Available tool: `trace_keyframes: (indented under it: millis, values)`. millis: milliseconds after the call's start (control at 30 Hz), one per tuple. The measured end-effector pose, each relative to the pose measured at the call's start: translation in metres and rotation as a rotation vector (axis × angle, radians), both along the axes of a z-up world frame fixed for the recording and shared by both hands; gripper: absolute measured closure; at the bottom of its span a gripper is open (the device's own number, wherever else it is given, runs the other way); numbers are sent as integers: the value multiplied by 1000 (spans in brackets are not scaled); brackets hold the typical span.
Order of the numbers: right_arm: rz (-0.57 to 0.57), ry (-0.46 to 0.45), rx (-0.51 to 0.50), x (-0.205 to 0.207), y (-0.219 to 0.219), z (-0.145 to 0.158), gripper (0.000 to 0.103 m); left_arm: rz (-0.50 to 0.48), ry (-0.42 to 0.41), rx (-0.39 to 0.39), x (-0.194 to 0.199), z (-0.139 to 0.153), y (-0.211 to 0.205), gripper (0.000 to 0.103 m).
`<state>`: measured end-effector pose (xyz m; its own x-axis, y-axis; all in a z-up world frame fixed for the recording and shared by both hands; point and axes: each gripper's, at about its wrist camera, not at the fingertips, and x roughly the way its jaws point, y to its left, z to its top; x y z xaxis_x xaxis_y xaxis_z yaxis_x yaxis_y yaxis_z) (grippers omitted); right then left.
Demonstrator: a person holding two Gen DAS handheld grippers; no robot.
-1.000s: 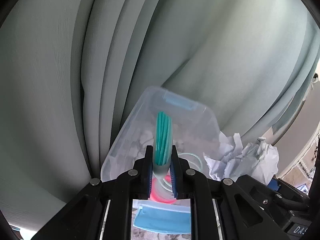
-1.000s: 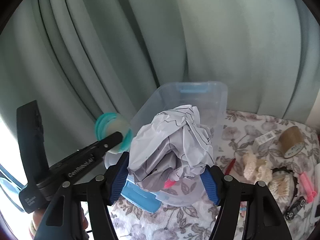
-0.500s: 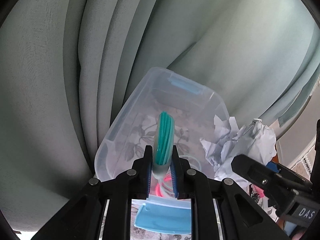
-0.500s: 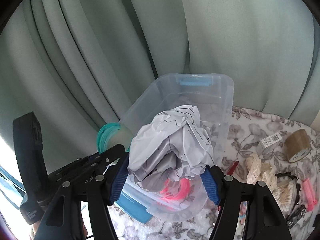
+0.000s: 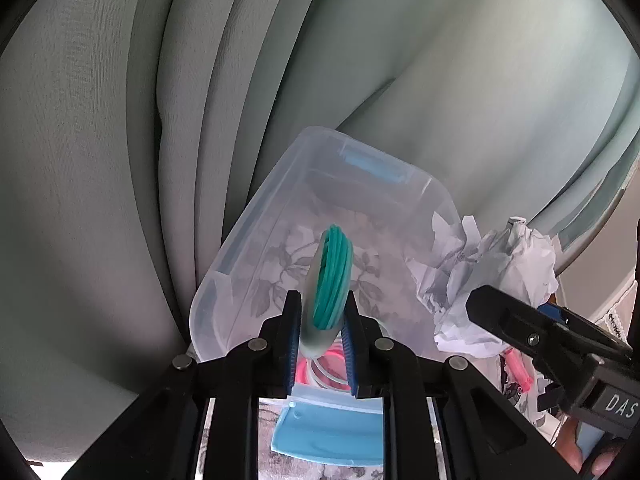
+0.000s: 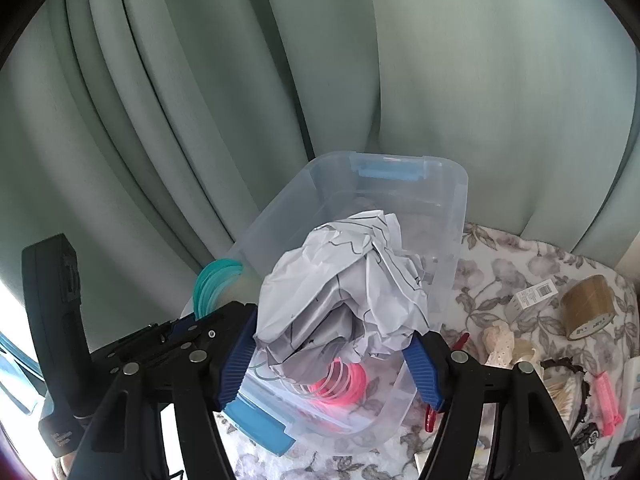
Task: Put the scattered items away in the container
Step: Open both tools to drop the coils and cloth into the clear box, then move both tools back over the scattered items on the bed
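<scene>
Left hand-held gripper (image 5: 320,344) is clamped on a teal coil (image 5: 331,280), a stack of thin plastic rings standing on edge between its blue pads, with the top of the coil rising above the fingertips. It hangs over the near left part of a clear plastic container (image 5: 256,248) with blue latches. On the container's floor, below the pads, lies a pink coil (image 6: 347,380) joined to clear rings. A grey-green curtain (image 5: 100,160) fills the background behind and to the left of the container.

To the right, the right hand-held gripper (image 6: 334,348) has a crumpled ball of white paper (image 6: 344,288) with dark lines between its blue pads; the jaws are opening, and the pads meet the paper at its lower edges. The paper sits over the near half of the container, above the pink coil.

Further right, outside the container, a floral cloth (image 6: 492,276) covers the surface. On it lie a roll of brown tape (image 6: 590,306), a white tag with a barcode (image 6: 532,296) just left of the tape, a piece of cream lace (image 6: 502,344), a red clip (image 6: 430,420) against the container's near right corner, and a pink clip (image 6: 608,398) near the right edge.
</scene>
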<state>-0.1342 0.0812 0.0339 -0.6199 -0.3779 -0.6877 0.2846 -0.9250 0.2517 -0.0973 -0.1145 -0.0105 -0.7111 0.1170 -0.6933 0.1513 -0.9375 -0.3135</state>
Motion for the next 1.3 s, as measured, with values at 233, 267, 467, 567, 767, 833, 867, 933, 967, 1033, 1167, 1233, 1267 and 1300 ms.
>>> trace_keyframes:
  millis: [233, 267, 467, 567, 767, 833, 867, 933, 967, 1033, 1167, 1233, 1267, 1300]
  values:
    - [5, 41, -14, 3, 1, 6, 22, -8, 15, -5, -1, 2, 2, 66]
    - [6, 41, -16, 3, 0, 6, 22, -11, 20, -8, 0, 4, 2, 63]
    - [1, 67, -15, 8, 3, 13, 12, -8, 33, -11, 5, 13, 2, 49]
    - [-14, 75, -12, 14, 7, 16, 11, -2, 36, -16, 9, 17, 1, 43]
    - [-82, 62, -36, 31, 25, 16, 11, -2, 30, -30, 17, 23, 4, 43]
    - [-114, 44, -34, 39, 36, 12, 11, -10, 30, -35, 19, 26, 9, 43]
    - [-135, 35, -32, 44, 42, 10, 11, -16, 31, -37, 21, 28, 12, 43]
    - [-177, 28, -38, 54, 54, 7, 11, -35, 34, -45, 25, 32, 21, 42]
    - [-203, 23, -48, 60, 63, 5, 11, -47, 35, -49, 27, 34, 26, 42]
    - [-249, 9, -87, 71, 81, -1, 11, -70, 35, -57, 29, 38, 36, 42]
    - [-313, 5, -134, 87, 109, -6, 10, -109, 45, -86, 38, 49, 59, 30]
    - [-338, 20, -144, 96, 120, -3, 7, -132, 47, -106, 39, 54, 73, 30]
    - [-350, 30, -155, 101, 126, -1, 6, -142, 47, -117, 42, 57, 79, 30]
    - [-360, 39, -166, 105, 132, 0, 5, -154, 48, -128, 43, 59, 86, 30]
